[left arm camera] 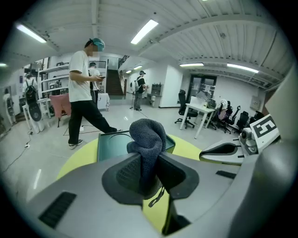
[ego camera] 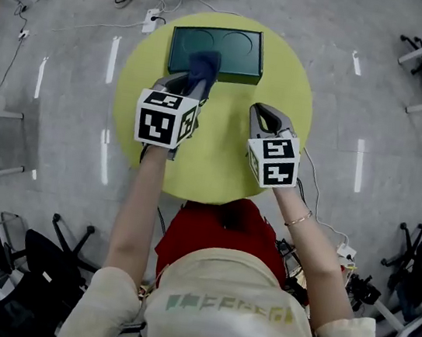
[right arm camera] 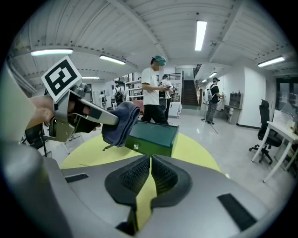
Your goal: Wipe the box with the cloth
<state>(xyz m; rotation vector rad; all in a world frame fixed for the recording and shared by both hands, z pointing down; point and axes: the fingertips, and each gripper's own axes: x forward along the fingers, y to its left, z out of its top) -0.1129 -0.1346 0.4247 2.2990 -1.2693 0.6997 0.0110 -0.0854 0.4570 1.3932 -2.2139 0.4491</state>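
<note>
From the head view, we see the dark green box (ego camera: 236, 50) lying flat at the far side of the round yellow counter (ego camera: 219, 165). Our left tongs (ego camera: 196, 83) reach to its near edge with the dark blue cloth (ego camera: 204, 65) bunched over the lid. We judge this is where a wiping stroke would begin. The right tongs (ego camera: 264, 117) hover above the bare counter, apart from the box and out of the cloth's way.

In the left gripper view, the jaws are clenched on the cloth. Its folded bulk stands out above the tips, so fabric rather than plastic would meet the box just beyond.

In the right gripper view, the jaws are pressed together with nothing between them. Ahead, the cloth drapes from the left tongs against the box's near upper corner.

We can read no writing. The box front carries a small round emblem too small to make out, and the cubes on the tongs bear only black-and-white square markers.
</note>
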